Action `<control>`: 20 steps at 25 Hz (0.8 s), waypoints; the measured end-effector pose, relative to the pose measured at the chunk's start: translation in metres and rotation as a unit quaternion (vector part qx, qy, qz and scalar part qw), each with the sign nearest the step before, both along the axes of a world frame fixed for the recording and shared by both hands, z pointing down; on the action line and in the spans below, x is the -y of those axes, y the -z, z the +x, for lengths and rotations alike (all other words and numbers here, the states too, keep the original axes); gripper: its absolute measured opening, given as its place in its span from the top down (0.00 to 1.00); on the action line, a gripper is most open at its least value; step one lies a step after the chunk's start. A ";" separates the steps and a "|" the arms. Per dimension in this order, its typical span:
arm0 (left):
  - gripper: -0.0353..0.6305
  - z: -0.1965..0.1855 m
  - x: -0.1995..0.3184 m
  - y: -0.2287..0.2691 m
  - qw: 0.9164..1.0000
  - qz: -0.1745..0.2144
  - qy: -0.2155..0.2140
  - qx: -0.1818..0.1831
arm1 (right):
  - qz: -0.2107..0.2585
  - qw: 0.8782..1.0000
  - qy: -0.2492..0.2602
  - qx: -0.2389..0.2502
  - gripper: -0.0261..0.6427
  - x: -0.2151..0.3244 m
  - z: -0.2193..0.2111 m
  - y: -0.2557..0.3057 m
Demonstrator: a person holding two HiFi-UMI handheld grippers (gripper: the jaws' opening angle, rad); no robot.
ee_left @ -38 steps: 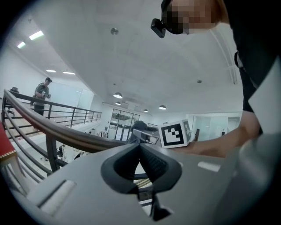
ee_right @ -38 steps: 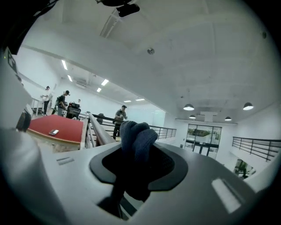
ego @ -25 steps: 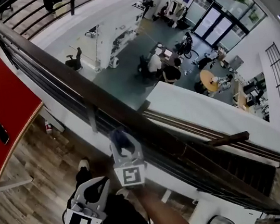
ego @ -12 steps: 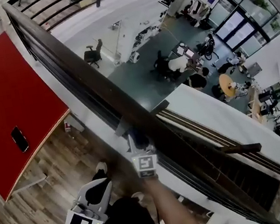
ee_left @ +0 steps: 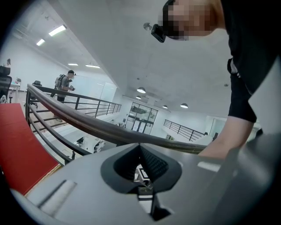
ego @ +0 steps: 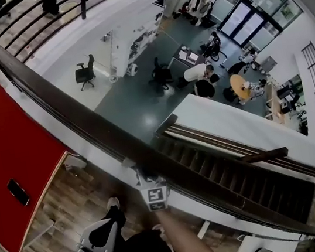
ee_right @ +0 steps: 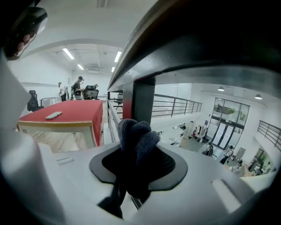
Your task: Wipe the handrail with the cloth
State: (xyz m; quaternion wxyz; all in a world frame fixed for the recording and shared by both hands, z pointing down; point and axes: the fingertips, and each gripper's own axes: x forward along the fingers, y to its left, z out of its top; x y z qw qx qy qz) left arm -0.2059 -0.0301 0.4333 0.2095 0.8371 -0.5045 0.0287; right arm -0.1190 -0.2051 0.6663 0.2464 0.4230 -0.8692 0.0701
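Observation:
A dark brown handrail point(ego: 73, 115) runs from the top left to the bottom right of the head view. My right gripper point(ego: 148, 180) is pressed up against its near side, shut on a dark grey-blue cloth point(ee_right: 135, 134). In the right gripper view the bunched cloth sits just under the handrail point(ee_right: 197, 39), in front of a dark post point(ee_right: 142, 99). My left gripper point(ego: 101, 235) hangs low by the person's body, away from the rail. Its jaws are shut with nothing in them, and its own view shows the handrail point(ee_left: 88, 125) passing beyond the left gripper point(ee_left: 140, 147).
A red table point(ego: 6, 140) with a phone point(ego: 18, 192) on it stands to the left on the wooden floor point(ego: 81, 205). Beyond the rail is a deep drop to an office floor and a staircase point(ego: 234, 163). A person point(ee_left: 65, 83) stands far along the railing.
My right gripper has moved with the cloth from just below the handrail up against its near edge. The head view has swung; the left gripper stays low.

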 end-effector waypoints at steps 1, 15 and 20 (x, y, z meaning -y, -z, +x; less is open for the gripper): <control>0.95 -0.002 0.002 0.002 1.000 0.001 -0.002 -0.001 | 0.000 1.000 -0.006 0.002 0.75 0.001 0.004 0.001; 0.95 0.016 0.001 0.006 0.998 0.041 -0.054 0.017 | 0.003 0.996 -0.089 0.025 0.76 0.019 0.029 -0.010; 0.95 0.008 0.004 0.008 0.998 0.028 -0.048 0.028 | 0.014 0.996 -0.085 -0.007 0.76 0.023 0.032 -0.006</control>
